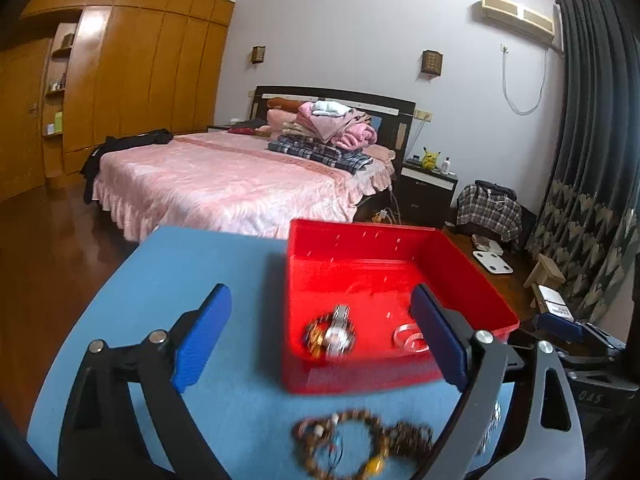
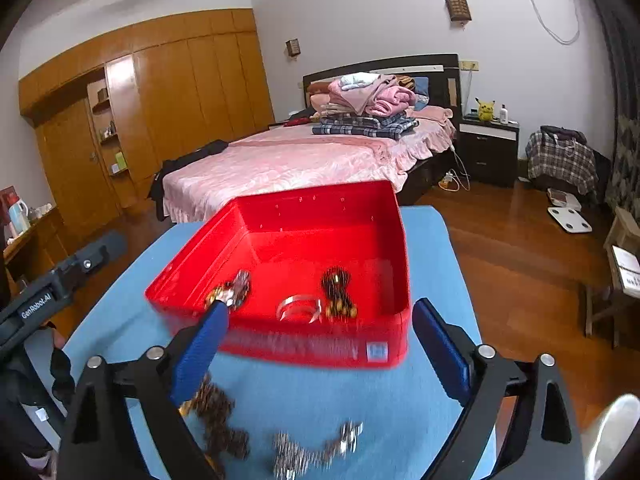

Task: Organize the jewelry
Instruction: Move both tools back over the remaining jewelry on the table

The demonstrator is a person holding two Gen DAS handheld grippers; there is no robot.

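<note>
Both hand-held grippers, left [image 1: 322,334] and right [image 2: 320,344], spread apart, holding nothing. Red plastic box [image 2: 394,240] mid-frame holds some jewelry. Brown bead bracelets [image 1: 360,446] wait low on blue table [image 1: 192,264], likely next pick.

Left gripper [image 1: 322,338] and right gripper [image 2: 320,344] — fingers spread, holding nothing.

Your bedroom backdrop
You face a pink-covered bed [image 1: 224,184], wooden wardrobe [image 1: 132,72], white walls [image 1: 360,40], dark curtain [image 1: 592,140], polished wood floor [image 2: 520,248].
</note>
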